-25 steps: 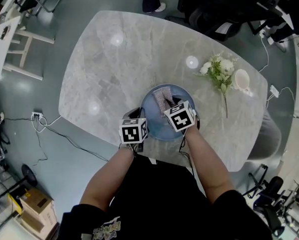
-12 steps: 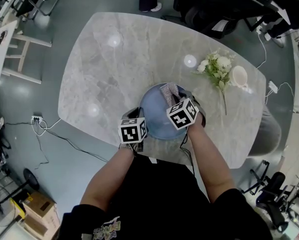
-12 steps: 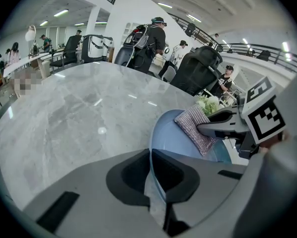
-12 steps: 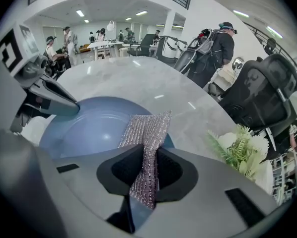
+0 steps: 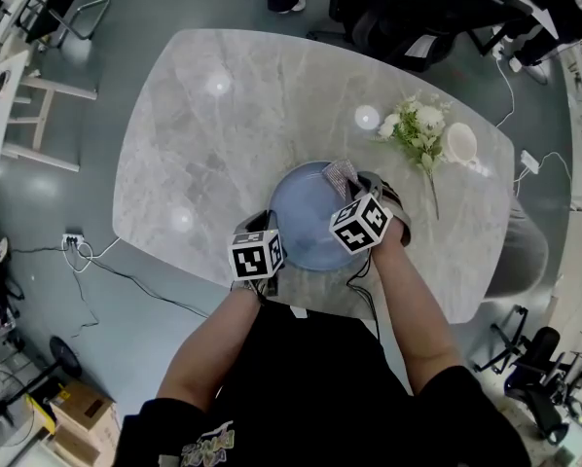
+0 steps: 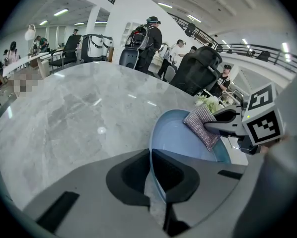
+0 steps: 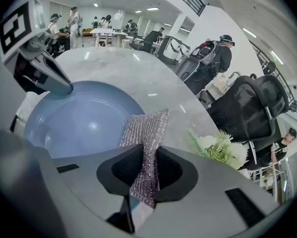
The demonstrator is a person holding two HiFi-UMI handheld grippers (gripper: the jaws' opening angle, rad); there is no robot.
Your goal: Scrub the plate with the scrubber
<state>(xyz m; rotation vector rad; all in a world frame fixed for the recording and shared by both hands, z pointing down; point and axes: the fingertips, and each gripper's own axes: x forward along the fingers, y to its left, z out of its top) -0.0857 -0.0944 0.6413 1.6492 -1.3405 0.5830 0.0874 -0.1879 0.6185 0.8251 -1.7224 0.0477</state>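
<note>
Left tongs (image 6: pixel 151 157) are shut on the near rim of the blue plate (image 6: pixel 181 138). The left gripper view shows the thin edge running straight between their dark pads, a pinch the head view hides beneath the gripper's own body. Right tongs (image 7: pixel 145 168) are clamped on the silvery mesh scrubber (image 7: pixel 146 128), which sticks out past the pads and lies over the plate's far right rim, partly above the grey marble worktop (image 5: pixel 213 125). Only the right gripper view shows the scrubber's woven texture, with white flowers (image 7: pixel 215 148) near it. Only the head view shows the plate sitting close to the worktop's near edge. Left forearm (image 5: pixel 208 343) and right forearm (image 5: pixel 408 309) reach forward from a black shirt (image 5: pixel 310 387), both tongs angled steeply down, the right pair tilted over sideways.
</note>
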